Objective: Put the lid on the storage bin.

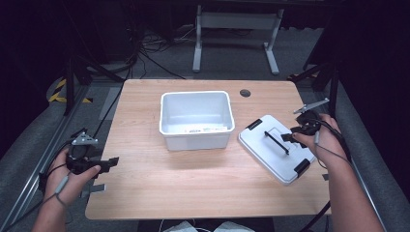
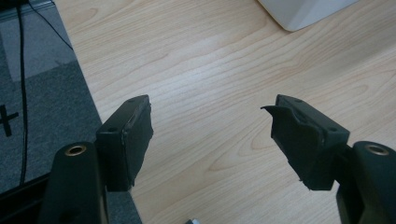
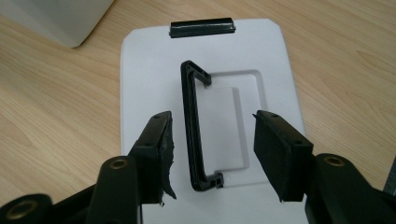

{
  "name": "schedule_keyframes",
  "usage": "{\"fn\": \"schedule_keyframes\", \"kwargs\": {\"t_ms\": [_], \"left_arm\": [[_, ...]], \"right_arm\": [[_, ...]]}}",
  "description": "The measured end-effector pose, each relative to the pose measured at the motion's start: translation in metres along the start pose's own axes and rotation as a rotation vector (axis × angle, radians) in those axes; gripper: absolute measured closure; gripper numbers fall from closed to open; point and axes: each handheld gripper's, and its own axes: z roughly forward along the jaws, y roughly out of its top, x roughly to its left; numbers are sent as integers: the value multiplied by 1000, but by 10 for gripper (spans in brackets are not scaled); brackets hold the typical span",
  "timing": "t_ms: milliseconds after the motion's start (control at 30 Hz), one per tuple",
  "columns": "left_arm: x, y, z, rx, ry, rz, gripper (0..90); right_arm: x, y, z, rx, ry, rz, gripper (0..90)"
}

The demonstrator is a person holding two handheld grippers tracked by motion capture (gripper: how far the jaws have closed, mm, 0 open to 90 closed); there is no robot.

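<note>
While both hands sit at opposite table edges, status per item:

right gripper (image 3: 212,140): released, jaws spread wide with nothing pinched. It hovers over the near end of the lid, pointing along its length.

handle (image 3: 194,130): black, standing up on the lid, runs lengthwise between the right gripper's two jaws; closer to the jaw on the left of the right gripper view, gap visible on both sides, pads not touching it.

lid (image 3: 140,93): white, flat on the table (image 1: 145,193), directly under and ahead of the right gripper. Black latch (image 3: 201,27) at its far end, straight ahead of the jaws; a second one shows at the near end in the high view.

bin (image 1: 196,118): white, open-topped, mid-table; ahead and to the left of the right gripper, just beside the lid's far corner, not touching it as far as I can tell.

left gripper (image 2: 210,135): released, jaws apart, bare wood between them. Held at the left table edge, well apart from bin and lid; bin corner is far ahead of it, up and right.
</note>
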Motion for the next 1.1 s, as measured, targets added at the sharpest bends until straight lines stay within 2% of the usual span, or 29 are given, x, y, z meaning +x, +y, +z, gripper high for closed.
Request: {"fn": "schedule_keyframes", "kwargs": {"t_ms": [200, 300, 333, 400, 467, 533, 667, 767, 800, 833, 867, 900, 1000, 1100], "left_arm": [[0, -2, 0, 22, 1, -11, 299], [0, -1, 0, 59, 7, -23, 325], [-1, -1, 0, 70, 4, -33, 332], [-2, 0, 1, 92, 7, -29, 364], [-1, 3, 0, 67, 42, -5, 364], [-2, 4, -1, 73, 43, -9, 398], [-3, 4, -3, 72, 44, -15, 377], [-1, 2, -2, 79, 51, -28, 375], [-1, 2, -2, 79, 51, -28, 374], [0, 2, -2, 91, 54, -16, 375], [0, 1, -1, 90, 61, -17, 375], [1, 0, -1, 83, 64, -15, 375], [2, 0, -1, 72, 57, -22, 374], [2, -1, -1, 62, 45, -23, 371]], "right_arm": [[4, 15, 14, 48, 1, -21, 481], [6, 22, 22, 101, 18, -4, 476], [7, 23, 24, 115, 18, -8, 478], [9, 26, 27, 142, 15, -16, 480], [11, 29, 32, 171, 11, -27, 490], [12, 30, 37, 185, 12, -37, 493], [14, 32, 45, 205, 24, -45, 508], [13, 32, 55, 259, 8, -56, 578], [13, 32, 55, 259, 8, -56, 578], [13, 31, 61, 298, -7, -69, 610], [13, 31, 61, 298, -7, -69, 610], [13, 30, 66, 321, -20, -78, 654], [12, 29, 69, 337, -27, -81, 703], [11, 28, 71, 347, -29, -86, 823]]}}
